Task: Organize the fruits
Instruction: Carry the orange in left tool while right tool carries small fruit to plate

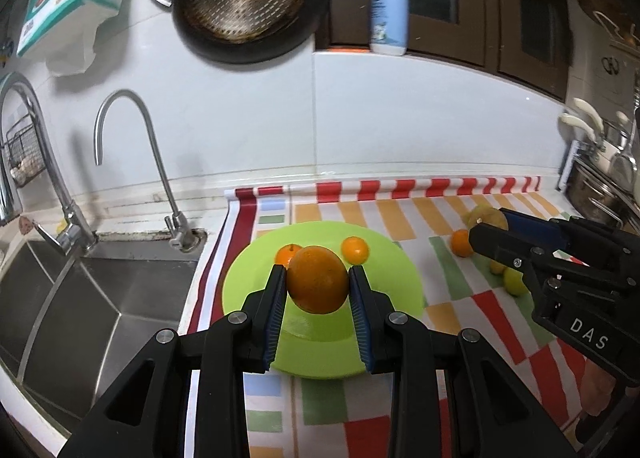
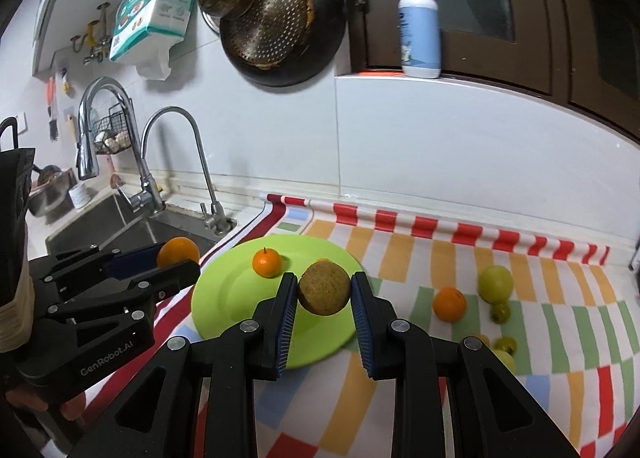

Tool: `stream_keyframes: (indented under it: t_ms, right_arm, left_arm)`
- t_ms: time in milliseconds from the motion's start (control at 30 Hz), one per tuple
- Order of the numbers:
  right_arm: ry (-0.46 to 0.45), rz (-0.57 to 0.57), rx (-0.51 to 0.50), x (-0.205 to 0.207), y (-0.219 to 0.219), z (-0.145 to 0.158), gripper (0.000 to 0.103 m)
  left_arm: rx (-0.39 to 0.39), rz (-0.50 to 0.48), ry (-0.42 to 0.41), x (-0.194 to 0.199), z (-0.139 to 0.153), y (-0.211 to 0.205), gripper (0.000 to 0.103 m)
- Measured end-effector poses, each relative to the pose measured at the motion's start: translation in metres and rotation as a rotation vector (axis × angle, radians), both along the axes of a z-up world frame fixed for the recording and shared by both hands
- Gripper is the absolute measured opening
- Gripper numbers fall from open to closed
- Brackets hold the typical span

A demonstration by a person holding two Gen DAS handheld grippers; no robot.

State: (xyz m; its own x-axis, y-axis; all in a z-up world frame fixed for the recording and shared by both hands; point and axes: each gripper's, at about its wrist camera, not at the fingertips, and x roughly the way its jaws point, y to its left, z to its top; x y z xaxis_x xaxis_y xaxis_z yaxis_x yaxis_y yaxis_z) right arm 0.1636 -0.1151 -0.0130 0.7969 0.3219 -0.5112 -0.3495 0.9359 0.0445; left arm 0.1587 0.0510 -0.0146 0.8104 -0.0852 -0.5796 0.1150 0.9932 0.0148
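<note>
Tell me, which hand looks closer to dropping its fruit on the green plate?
Probably the left: its orange hangs directly over the green plate. The right one's brownish fruit sits nearer the plate's edge.

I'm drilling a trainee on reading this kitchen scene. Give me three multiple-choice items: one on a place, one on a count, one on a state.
1. Where is the green plate?
A. in the sink
B. on the striped cloth
C. on the wall

2. How many small oranges lie on the plate?
A. two
B. none
C. five

3. What does the right gripper do?
A. stands open and empty
B. holds a bottle
C. clamps a brownish round fruit

Answers:
1 B, the plate rests on the cloth beside the sink.
2 A, the left wrist view shows one and another.
3 C, both pads press the brown fruit.
</note>
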Motion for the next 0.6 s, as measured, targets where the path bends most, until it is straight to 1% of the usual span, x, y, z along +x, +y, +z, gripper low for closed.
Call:
stream_keyframes:
  t_ms: [100, 333, 600]
  right_arm:
    - [0.006, 0.017, -0.007, 0.015, 0.007, -0.004, 0.029]
    - [0.058, 0.060, -0.015, 0.051, 0.024, -0.024, 0.029]
    - [0.115, 0.083, -0.035, 0.080, 0.035, -0.049, 0.029]
  left_arm:
    - [-0.002, 0.022, 0.017, 0.012, -0.008, 0.007, 0.032]
    - [0.011, 0.046, 0.042, 0.036, -0.025, 0.017, 0.031]
    - [0.014, 0.051, 0.081, 0.060, -0.047, 0.023, 0.031]
